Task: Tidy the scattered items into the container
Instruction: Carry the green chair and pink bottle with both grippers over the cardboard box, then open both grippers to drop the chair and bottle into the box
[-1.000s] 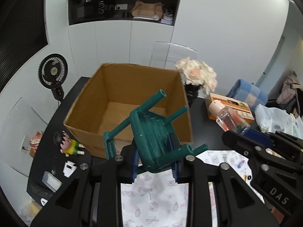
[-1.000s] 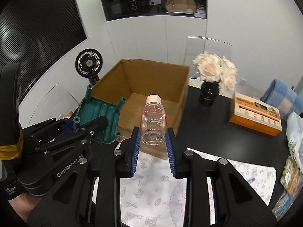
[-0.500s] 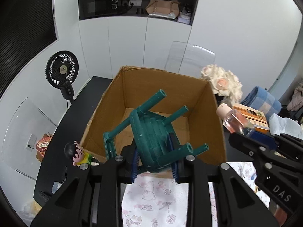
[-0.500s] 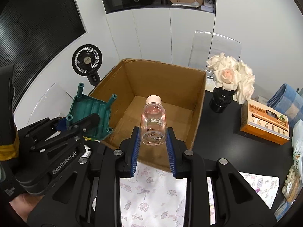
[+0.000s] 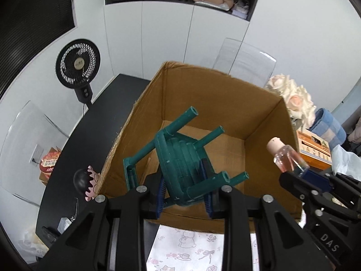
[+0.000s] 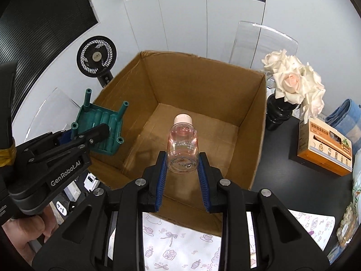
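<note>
My left gripper is shut on a small green toy stool, held legs-up above the near left part of the open cardboard box. From the right wrist view the same stool hangs over the box's left wall. A clear bottle of pink liquid with a pale cap sits in my right gripper, which is shut on it above the box opening. The box floor looks bare. The bottle also shows at the right of the left wrist view.
A black desk fan stands left of the box. White roses in a black vase and an orange carton sit to its right. A cartoon figurine lies by the box's left corner. A patterned cloth covers the near table.
Both grippers have moved forward and over the box; the stool and the bottle now hang above its opening instead of in front of it. Both grips are unchanged.
</note>
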Action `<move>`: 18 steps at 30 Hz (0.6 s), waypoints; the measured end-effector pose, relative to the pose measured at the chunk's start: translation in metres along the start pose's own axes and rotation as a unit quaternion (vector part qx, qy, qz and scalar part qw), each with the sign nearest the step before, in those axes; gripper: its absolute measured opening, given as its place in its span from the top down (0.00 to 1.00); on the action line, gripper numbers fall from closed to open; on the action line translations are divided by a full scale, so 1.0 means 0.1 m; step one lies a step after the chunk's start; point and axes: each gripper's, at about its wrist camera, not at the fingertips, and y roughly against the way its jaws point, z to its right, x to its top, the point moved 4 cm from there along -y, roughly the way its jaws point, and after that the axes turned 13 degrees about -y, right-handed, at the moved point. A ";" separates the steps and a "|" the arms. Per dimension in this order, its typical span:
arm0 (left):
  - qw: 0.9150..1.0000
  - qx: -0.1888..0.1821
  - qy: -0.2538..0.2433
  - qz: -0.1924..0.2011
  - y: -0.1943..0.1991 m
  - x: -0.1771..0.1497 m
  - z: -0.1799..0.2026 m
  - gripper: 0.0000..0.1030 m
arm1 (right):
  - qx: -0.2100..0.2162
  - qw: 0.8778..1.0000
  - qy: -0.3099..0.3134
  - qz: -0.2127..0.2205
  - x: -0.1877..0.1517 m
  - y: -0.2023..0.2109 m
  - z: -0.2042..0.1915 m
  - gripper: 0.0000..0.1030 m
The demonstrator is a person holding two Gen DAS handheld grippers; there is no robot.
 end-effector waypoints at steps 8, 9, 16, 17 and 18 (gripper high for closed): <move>1.000 -0.001 0.007 -0.008 -0.17 0.02 -0.10 0.73 | -0.009 1.000 -0.002 -0.019 0.00 -0.24 -0.06 0.73; 1.000 -0.001 0.006 -0.009 -0.18 0.03 -0.10 0.73 | -0.009 1.000 -0.003 -0.021 0.00 -0.26 -0.07 0.73; 1.000 -0.006 0.005 -0.007 -0.14 0.04 -0.09 0.73 | -0.018 0.999 0.005 -0.030 -0.03 -0.37 -0.12 0.73; 1.000 -0.006 0.004 -0.007 -0.14 0.05 -0.09 0.73 | -0.019 0.999 0.005 -0.029 -0.03 -0.37 -0.12 0.73; 1.000 -0.005 0.004 -0.008 -0.14 0.05 -0.09 0.73 | -0.018 0.999 0.004 -0.029 -0.04 -0.37 -0.12 0.73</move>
